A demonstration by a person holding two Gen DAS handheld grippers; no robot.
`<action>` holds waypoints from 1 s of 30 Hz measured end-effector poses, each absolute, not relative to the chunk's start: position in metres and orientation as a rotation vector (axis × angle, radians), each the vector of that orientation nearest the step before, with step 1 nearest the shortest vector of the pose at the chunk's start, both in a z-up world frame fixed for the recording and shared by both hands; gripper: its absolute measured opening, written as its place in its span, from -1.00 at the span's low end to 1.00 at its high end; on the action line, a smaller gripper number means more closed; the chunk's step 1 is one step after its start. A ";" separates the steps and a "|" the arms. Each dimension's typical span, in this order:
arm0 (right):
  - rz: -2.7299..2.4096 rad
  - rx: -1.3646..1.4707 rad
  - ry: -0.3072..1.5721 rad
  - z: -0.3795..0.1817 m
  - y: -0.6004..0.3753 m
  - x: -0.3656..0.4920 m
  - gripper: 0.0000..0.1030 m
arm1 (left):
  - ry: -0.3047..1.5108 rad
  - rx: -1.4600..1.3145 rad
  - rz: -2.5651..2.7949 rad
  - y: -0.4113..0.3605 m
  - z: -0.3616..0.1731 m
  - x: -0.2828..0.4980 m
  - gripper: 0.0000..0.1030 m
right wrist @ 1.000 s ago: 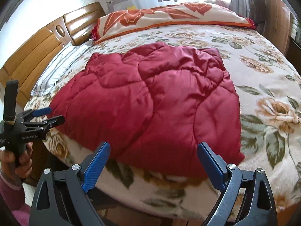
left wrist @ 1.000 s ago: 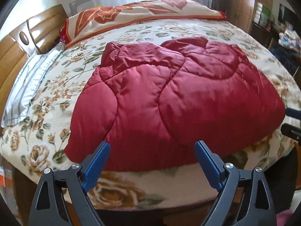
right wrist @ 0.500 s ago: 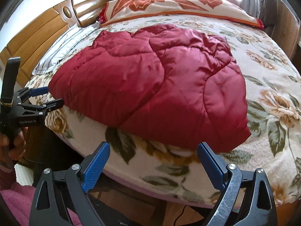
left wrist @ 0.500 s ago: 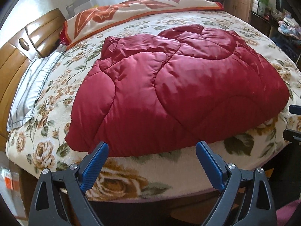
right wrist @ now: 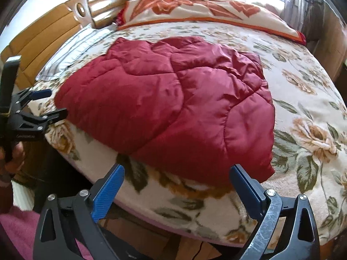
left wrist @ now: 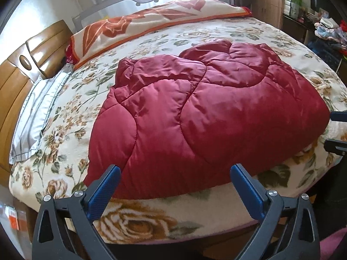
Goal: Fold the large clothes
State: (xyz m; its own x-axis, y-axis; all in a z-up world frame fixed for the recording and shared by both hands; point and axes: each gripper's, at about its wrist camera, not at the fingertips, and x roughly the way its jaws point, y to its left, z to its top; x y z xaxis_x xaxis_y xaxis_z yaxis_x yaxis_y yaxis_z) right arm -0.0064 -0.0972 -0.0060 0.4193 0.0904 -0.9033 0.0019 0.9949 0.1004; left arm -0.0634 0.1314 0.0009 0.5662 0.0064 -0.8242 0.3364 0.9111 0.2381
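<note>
Floral plush bedspread [left wrist: 71, 117] carries a puffy quilted red jacket [left wrist: 208, 117]; both tools gape empty.

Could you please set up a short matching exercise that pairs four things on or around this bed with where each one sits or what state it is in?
Things:
1. red quilted jacket
2. orange-patterned blanket
3. grey striped pillow
4. left gripper

Places or states:
A. along the far side of the bed
B. open, nothing between its fingers
C. beside the wooden headboard
D. spread on the floral bedspread

Pairs: 1-D, 2-A, 3-C, 4-B
</note>
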 end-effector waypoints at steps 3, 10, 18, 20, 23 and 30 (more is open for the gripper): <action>0.069 0.134 1.143 -0.013 -0.101 0.003 0.92 | 0.976 0.419 -0.176 0.133 -0.009 -0.047 0.99; 0.045 0.171 1.187 -0.040 -0.110 0.037 0.94 | 1.048 0.349 -0.207 0.139 -0.034 -0.006 0.99; 0.019 0.171 1.219 -0.064 -0.120 0.062 0.98 | 1.050 0.382 -0.228 0.132 -0.048 0.011 0.99; 0.018 0.177 1.222 -0.066 -0.122 0.064 0.99 | 1.048 0.376 -0.225 0.133 -0.048 0.011 0.99; 0.013 0.181 1.217 -0.066 -0.121 0.062 1.00 | 1.039 0.357 -0.217 0.135 -0.043 0.004 0.99; 0.008 0.182 1.177 -0.041 -0.119 0.047 0.97 | 0.985 0.394 -0.203 0.133 -0.017 -0.020 0.99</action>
